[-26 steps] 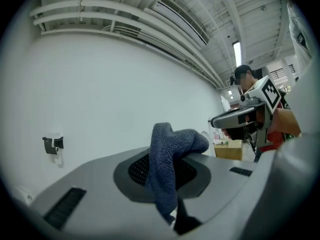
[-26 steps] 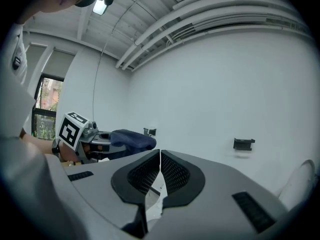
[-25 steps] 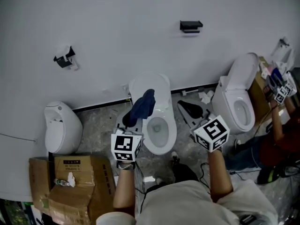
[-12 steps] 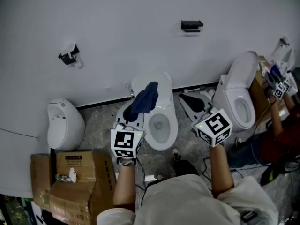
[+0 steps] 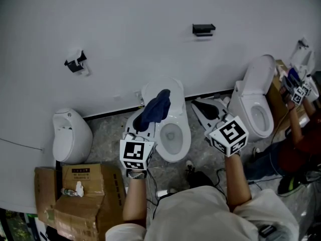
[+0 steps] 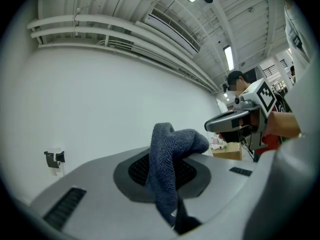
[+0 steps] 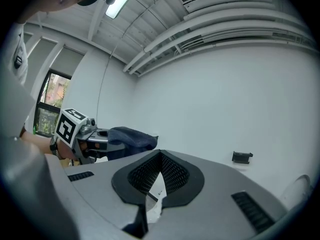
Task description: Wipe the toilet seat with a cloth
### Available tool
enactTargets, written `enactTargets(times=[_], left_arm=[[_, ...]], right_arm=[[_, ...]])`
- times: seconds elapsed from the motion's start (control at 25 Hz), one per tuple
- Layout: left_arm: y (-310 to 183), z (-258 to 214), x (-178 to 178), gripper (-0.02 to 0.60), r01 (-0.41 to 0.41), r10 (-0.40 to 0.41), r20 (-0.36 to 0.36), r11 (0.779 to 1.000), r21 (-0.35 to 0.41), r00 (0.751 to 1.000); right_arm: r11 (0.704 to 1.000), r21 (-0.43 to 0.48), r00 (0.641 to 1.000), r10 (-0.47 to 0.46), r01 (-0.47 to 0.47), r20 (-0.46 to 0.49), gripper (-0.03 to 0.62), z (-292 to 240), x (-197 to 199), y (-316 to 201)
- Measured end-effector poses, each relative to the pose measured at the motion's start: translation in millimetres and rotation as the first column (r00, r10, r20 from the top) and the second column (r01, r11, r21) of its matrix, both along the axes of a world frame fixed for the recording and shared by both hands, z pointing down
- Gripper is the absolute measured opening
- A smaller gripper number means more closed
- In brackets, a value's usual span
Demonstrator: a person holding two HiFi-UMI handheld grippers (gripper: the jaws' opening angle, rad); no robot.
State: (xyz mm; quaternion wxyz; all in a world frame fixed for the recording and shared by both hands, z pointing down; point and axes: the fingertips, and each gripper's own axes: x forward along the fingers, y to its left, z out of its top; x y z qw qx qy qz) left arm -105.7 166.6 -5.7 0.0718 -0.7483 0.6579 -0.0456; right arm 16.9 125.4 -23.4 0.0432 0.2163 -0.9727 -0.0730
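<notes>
The dark blue cloth (image 5: 154, 109) is bunched and clamped in the left tool (image 5: 142, 128), whose jaws are closed on its lower fold in the left gripper view, with the rest of the terry fabric (image 6: 172, 156) rising up and flopping over toward the right. From the head view the cloth hangs over the left side of the white toilet (image 5: 175, 152), across the edge of its raised lid (image 5: 173, 87) and just beside the toilet seat (image 5: 184, 134); whether it touches the porcelain cannot be told. The right tool (image 5: 206, 113) is held to the right of the bowl, apart from it, with its jaws pressed together and nothing between them (image 7: 149, 200). Both tools point roughly level toward the white wall (image 5: 125, 29), which carries a black bracket (image 5: 203, 28) above the toilet and a smaller fitting (image 5: 75, 63) to the left. A second toilet (image 5: 255, 107) stands to the right, a rounded white fixture (image 5: 71, 137) to the left, and cardboard boxes (image 5: 80, 195) sit on the speckled floor (image 5: 108, 129) at lower left.
</notes>
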Motion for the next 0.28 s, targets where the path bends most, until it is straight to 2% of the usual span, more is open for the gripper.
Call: enactTargets(times=[0.28], left_arm=[[5,-12,4,0.041,0.014,-0.014,0.003,0.999,0.042,1.0]], right_arm=[[1.0,0.023,1.0,-0.008,0.008,0.003,0.026,-5,0,6]])
